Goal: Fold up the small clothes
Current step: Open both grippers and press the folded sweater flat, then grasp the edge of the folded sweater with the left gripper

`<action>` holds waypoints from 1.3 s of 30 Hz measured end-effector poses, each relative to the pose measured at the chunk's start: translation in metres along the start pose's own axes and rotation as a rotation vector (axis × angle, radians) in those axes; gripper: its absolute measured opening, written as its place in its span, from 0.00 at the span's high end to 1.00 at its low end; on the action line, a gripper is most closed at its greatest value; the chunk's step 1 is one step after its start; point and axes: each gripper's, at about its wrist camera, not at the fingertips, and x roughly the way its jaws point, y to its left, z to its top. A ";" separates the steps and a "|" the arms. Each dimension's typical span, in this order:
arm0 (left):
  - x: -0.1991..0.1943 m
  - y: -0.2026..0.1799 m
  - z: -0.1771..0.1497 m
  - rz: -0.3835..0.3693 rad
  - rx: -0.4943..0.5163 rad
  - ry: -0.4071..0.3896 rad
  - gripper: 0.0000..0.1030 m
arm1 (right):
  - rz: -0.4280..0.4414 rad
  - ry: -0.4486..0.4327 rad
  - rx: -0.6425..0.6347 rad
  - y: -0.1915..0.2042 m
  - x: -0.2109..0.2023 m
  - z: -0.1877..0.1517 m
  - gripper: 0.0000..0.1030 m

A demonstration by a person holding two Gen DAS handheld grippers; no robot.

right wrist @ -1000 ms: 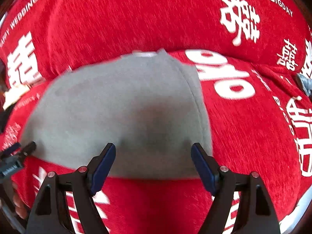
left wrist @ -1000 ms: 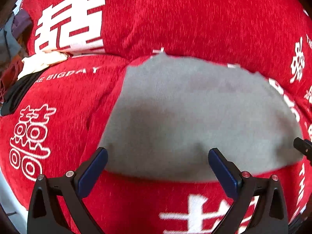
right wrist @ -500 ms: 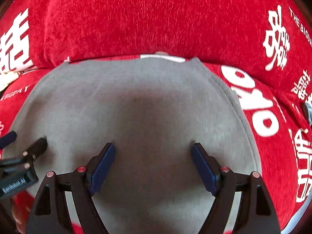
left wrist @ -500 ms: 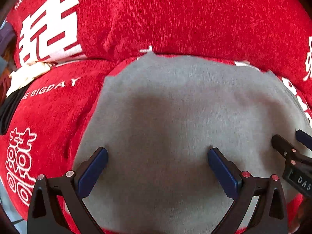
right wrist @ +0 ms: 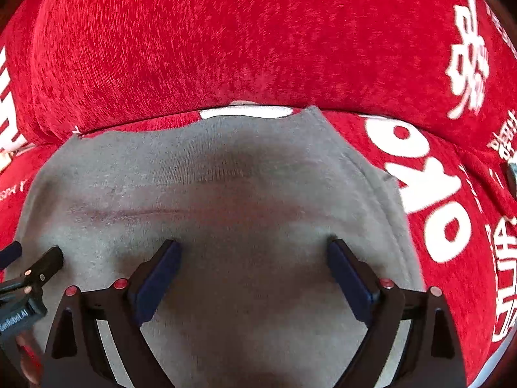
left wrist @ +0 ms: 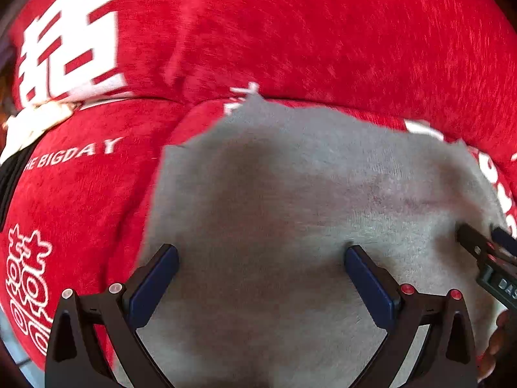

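Lying flat on the red printed cover (left wrist: 80,194), grey garment (left wrist: 290,210) spread under both tools, apparently unfolded yet. Left gripper (left wrist: 260,270) wide, gripping nothing; right gripper (right wrist: 253,265) opening, nothing pinched. Folding seemingly all left.

The red cover (left wrist: 323,32) carries white print throughout. In the left wrist view, capital letters read "E BIGDAY" (left wrist: 74,155), the start of the line cut off at the picture's edge. Large white double-happiness characters stand above it at upper left (left wrist: 71,38) and, in outline form, at lower left (left wrist: 27,278). At the right edge of that view, the right gripper (left wrist: 484,242) bears a label starting "DAS" (left wrist: 507,286), the rest out of frame. In the right wrist view, the left gripper (right wrist: 35,258) carries a small label that seems to read "GenRobot.AI" (right wrist: 14,320), blurred. More white characters run down the cover's right side (right wrist: 468,58), too warped to read.
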 end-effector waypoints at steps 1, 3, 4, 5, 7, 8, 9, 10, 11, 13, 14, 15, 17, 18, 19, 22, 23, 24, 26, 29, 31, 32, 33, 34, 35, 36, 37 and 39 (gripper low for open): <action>-0.005 0.010 -0.001 -0.011 -0.020 -0.013 0.00 | 0.008 -0.017 0.010 -0.003 -0.008 -0.003 0.09; -0.009 0.037 -0.005 -0.051 -0.084 -0.007 0.00 | 0.025 -0.062 0.029 -0.013 -0.029 -0.013 0.09; -0.007 0.053 -0.007 -0.095 -0.124 0.012 0.00 | 0.028 -0.075 0.040 -0.018 -0.036 -0.018 0.09; -0.003 0.068 -0.010 -0.147 -0.164 0.041 0.00 | 0.035 -0.088 0.054 -0.023 -0.043 -0.023 0.09; 0.007 0.088 -0.018 -0.220 -0.219 0.098 0.00 | 0.052 -0.096 0.084 -0.032 -0.052 -0.033 0.09; 0.014 0.093 -0.022 -0.252 -0.229 0.126 0.00 | 0.058 -0.094 0.096 -0.035 -0.053 -0.037 0.09; 0.017 0.094 -0.024 -0.271 -0.230 0.129 0.00 | 0.061 -0.090 0.103 -0.037 -0.054 -0.039 0.09; 0.015 0.092 -0.027 -0.268 -0.222 0.106 0.00 | 0.063 -0.084 0.110 -0.037 -0.054 -0.043 0.09; 0.014 0.088 -0.027 -0.262 -0.210 0.098 0.00 | 0.066 -0.078 0.109 -0.037 -0.053 -0.045 0.09; 0.014 0.075 -0.024 -0.244 -0.181 0.089 0.00 | 0.062 -0.075 0.086 -0.030 -0.052 -0.047 0.09; 0.015 0.067 -0.022 -0.243 -0.160 0.086 0.00 | 0.056 -0.074 0.069 -0.025 -0.052 -0.047 0.09; 0.015 0.055 -0.019 -0.229 -0.126 0.084 0.00 | 0.052 -0.075 0.053 -0.021 -0.052 -0.047 0.09; 0.015 0.040 -0.015 -0.197 -0.085 0.079 0.06 | 0.054 -0.080 0.013 -0.011 -0.054 -0.046 0.09; 0.012 0.034 -0.013 -0.181 -0.067 0.062 0.13 | 0.054 -0.083 -0.002 -0.007 -0.055 -0.045 0.09; 0.009 0.033 -0.012 -0.183 -0.064 0.055 0.25 | 0.050 -0.087 -0.016 -0.003 -0.056 -0.044 0.09; -0.001 0.036 -0.011 -0.219 -0.062 0.041 0.53 | 0.036 -0.094 -0.054 0.006 -0.056 -0.039 0.09; -0.003 0.037 -0.011 -0.217 -0.061 0.040 0.56 | 0.035 -0.091 -0.058 0.009 -0.054 -0.037 0.09; -0.005 0.037 -0.010 -0.217 -0.062 0.043 0.57 | 0.034 -0.088 -0.062 0.011 -0.052 -0.035 0.09; -0.007 0.037 -0.008 -0.214 -0.073 0.050 0.59 | 0.037 -0.082 -0.072 0.018 -0.047 -0.031 0.09; -0.008 0.039 -0.007 -0.213 -0.103 0.069 0.61 | 0.049 -0.043 -0.117 0.038 -0.032 -0.030 0.09; -0.011 0.040 -0.007 -0.208 -0.112 0.075 0.62 | 0.023 -0.053 -0.146 0.045 -0.025 -0.034 0.06; -0.013 0.040 -0.006 -0.203 -0.110 0.075 0.62 | 0.011 -0.068 -0.152 0.046 -0.027 -0.034 0.06; -0.016 0.039 -0.006 -0.196 -0.105 0.073 0.62 | 0.013 -0.052 -0.149 0.046 -0.027 -0.032 0.06; -0.019 0.037 -0.007 -0.188 -0.099 0.069 0.62 | 0.028 -0.039 -0.135 0.043 -0.029 -0.030 0.06; -0.021 0.035 -0.008 -0.178 -0.092 0.066 0.62 | 0.051 -0.035 -0.122 0.040 -0.031 -0.028 0.06; -0.024 0.032 -0.007 -0.162 -0.085 0.065 0.62 | 0.064 -0.037 -0.114 0.038 -0.032 -0.028 0.06; -0.026 0.028 -0.005 -0.142 -0.077 0.066 0.63 | 0.068 -0.036 -0.109 0.037 -0.031 -0.029 0.06; -0.029 0.022 -0.003 -0.114 -0.074 0.070 0.63 | 0.040 -0.047 -0.131 0.043 -0.028 -0.031 0.05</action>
